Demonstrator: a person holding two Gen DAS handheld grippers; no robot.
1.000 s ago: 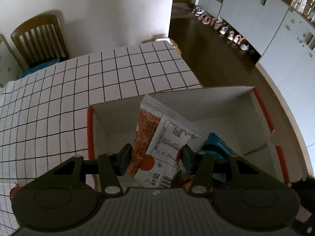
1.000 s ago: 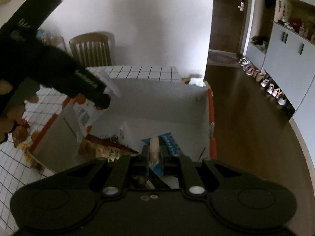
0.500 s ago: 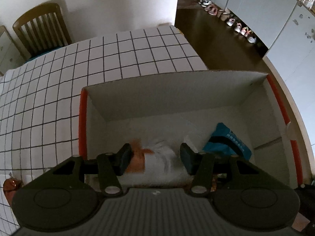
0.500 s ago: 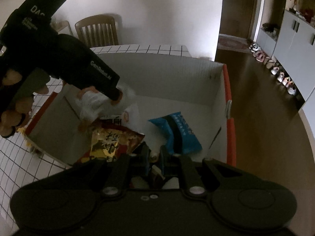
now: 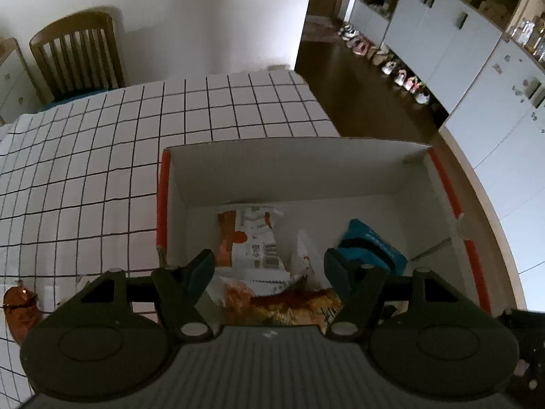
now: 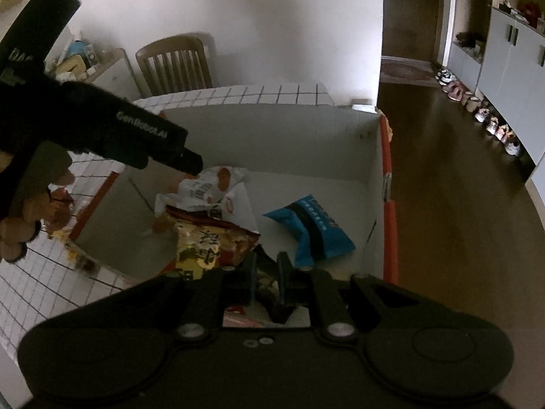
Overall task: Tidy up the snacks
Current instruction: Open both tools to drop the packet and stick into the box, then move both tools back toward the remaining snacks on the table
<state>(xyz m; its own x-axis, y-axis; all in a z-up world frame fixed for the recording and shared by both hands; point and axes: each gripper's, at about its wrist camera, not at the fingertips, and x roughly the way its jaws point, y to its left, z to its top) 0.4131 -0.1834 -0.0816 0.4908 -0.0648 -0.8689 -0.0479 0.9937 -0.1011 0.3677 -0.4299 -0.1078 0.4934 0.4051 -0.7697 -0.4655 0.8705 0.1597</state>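
A white cardboard box [image 5: 289, 167] with orange rims stands at the table's right edge. On its floor lie a white-and-orange packet [image 5: 252, 242], a blue packet [image 5: 371, 245] and a yellow-red packet [image 6: 207, 242]. My left gripper [image 5: 269, 266] hovers above the box, its jaws opening with nothing between them. In the right wrist view the left gripper [image 6: 190, 163] sits just above the white-and-orange packet [image 6: 207, 187]. My right gripper [image 6: 267, 272] is over the box's near side, shut on a dark snack packet [image 6: 264, 281].
The table wears a white checked cloth [image 5: 102, 156]. An orange-wrapped snack [image 5: 20, 310] lies on it left of the box. A wooden chair [image 5: 78, 58] stands at the far side. Right of the box the table ends above dark floor [image 6: 460, 204].
The left gripper let go of the white-and-orange packet, which dropped flat onto the box floor. Its jaws have spread wider. The right gripper stayed shut.
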